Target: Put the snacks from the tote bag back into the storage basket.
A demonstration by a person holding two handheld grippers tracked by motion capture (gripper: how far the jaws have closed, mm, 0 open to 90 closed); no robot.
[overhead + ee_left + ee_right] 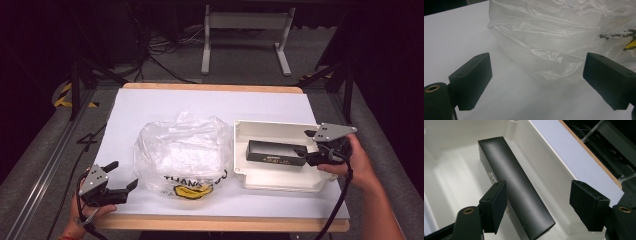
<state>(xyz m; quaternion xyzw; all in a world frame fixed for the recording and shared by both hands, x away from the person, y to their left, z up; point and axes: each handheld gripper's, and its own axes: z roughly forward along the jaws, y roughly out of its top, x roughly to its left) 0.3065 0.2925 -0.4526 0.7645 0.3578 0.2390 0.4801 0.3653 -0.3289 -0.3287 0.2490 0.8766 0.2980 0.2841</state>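
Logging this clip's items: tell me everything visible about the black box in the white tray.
The black box is long, slim and matte, cardboard by its look, with small gold print on one side. It lies flat on the floor of the white tray, closed. The right tongs stand open around its near end, pads not pressing it.

Black box [276,152]: long, slim, matte, rectangular carton with small gold print on one long side. Lies flat on a long face inside the white tray [280,181], lengthwise across it, nearer the tray's right half. Closed and undamaged. In the right gripper view its near end [534,225] sits between the fingers [495,205], untouched.
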